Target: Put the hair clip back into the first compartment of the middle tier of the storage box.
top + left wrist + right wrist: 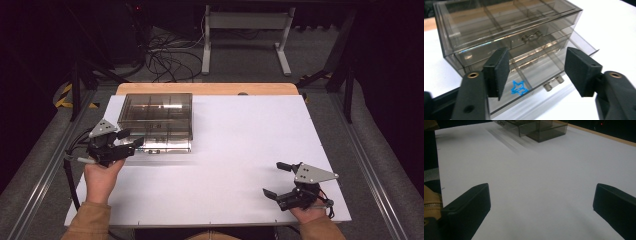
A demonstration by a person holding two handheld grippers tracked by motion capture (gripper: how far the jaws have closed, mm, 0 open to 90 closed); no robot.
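A smoked transparent drawer box [156,117] stands on the white tabletop [240,150], toward its far left area, with a wooden edge of the tabletop showing behind it. The box has two drawers, one above the other. The upper drawer [506,37] sits flush in the box and carries a small metal handle [532,37]. The lower drawer [541,67] is pulled partly out toward the person; its own metal handle [554,83] faces the left gripper. Dividers split the drawers into compartments. A small blue star [519,88] lies in the left front compartment of the lower drawer. The left gripper [131,138] is held just in front of the box at the open drawer, jaws released and spread wide; in the left gripper view the two black jaws frame the drawer front on either side, grasping nothing. Whether either jaw touches the drawer cannot be determined. The left hand [101,177] holds this gripper from below, in a tan sleeve [90,220]. The right gripper [277,179] is near the front right corner of the tabletop, well apart from the box, jaws released and wide apart over bare white surface. In the right gripper view the box [541,128] appears far off at the top.
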